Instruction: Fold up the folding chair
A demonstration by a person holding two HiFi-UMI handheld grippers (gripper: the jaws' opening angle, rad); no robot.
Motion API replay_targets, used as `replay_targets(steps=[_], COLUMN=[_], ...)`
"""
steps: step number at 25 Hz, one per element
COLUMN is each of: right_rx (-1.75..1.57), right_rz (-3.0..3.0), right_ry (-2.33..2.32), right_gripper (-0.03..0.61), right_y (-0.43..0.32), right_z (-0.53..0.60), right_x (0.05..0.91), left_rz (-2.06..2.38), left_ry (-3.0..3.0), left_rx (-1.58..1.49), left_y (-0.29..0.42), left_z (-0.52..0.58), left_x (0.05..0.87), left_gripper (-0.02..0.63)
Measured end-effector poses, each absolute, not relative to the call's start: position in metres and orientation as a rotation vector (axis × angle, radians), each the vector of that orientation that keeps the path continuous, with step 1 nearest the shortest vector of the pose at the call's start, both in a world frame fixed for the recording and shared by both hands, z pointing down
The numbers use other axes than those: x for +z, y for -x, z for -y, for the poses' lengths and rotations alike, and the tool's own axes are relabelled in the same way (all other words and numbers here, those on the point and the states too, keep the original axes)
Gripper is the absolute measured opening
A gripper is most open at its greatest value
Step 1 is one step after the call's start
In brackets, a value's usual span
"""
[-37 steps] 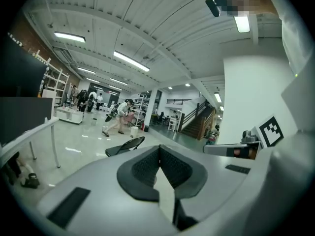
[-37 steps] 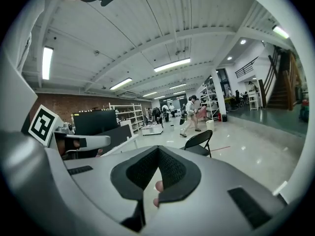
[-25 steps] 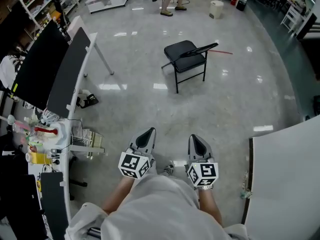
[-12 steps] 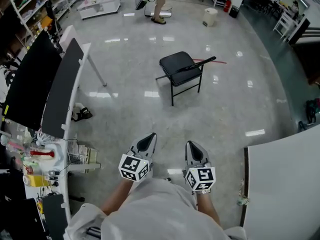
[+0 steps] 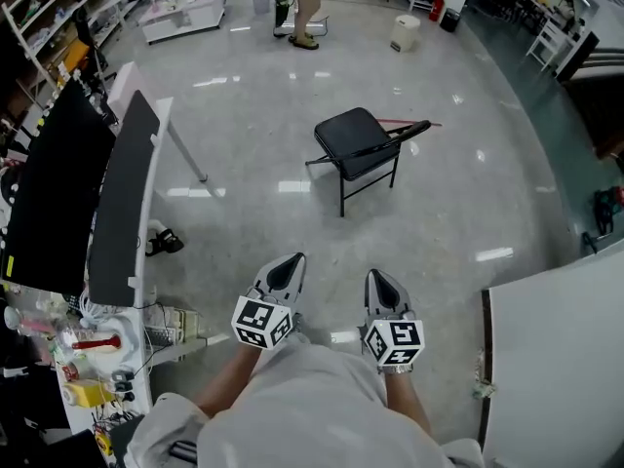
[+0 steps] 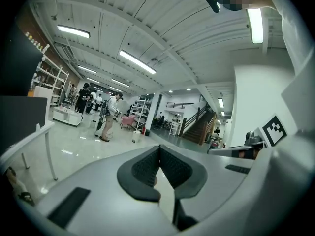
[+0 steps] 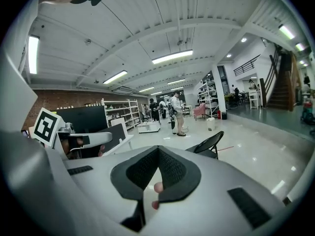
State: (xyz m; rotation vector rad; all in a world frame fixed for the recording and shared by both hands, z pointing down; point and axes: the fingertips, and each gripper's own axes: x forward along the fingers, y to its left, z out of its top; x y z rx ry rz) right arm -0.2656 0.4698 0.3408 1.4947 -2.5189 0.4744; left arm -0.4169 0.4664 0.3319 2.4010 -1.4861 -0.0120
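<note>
A black folding chair (image 5: 363, 146) stands unfolded on the shiny grey floor, well ahead of me; its back faces right. In the right gripper view the chair (image 7: 209, 144) shows just right of the jaws, far off. My left gripper (image 5: 286, 270) and right gripper (image 5: 380, 282) are held side by side in front of my body, both pointing toward the chair and far short of it. The left gripper (image 6: 159, 147) has its jaws shut with nothing between them. The right gripper (image 7: 158, 149) is likewise shut and empty.
Black panels on a white-legged table (image 5: 117, 188) line the left, with a cluttered desk (image 5: 88, 359) below them. A white tabletop (image 5: 556, 349) fills the lower right. A person (image 5: 304, 3), a white bin (image 5: 404, 31) and shelves (image 5: 58, 8) stand at the back.
The whole view has moved forward across the floor: the chair sits lower and closer in the head view, and the left table has slid back. Both grippers stay shut, side by side.
</note>
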Motion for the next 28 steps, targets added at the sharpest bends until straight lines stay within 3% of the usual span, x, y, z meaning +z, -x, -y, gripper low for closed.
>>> replay_targets(steps=[10, 28], right_rx=[0.467, 0.574], right_rz=[2.516, 2.464], right_ry=[-1.49, -1.533], right_gripper=[0.002, 0.002], right_y=[0.303, 0.287], right_z=[-0.437, -0.288], right_x=[0.343, 0.368], left_rz=[1.488, 1.457], left_ry=[-2.362, -2.342], left_rx=[-0.038, 0.08], left_y=[0.458, 0.448], left_z=[-0.435, -0.302], left_x=[0.339, 0.355], left_gripper=[0.011, 0.011])
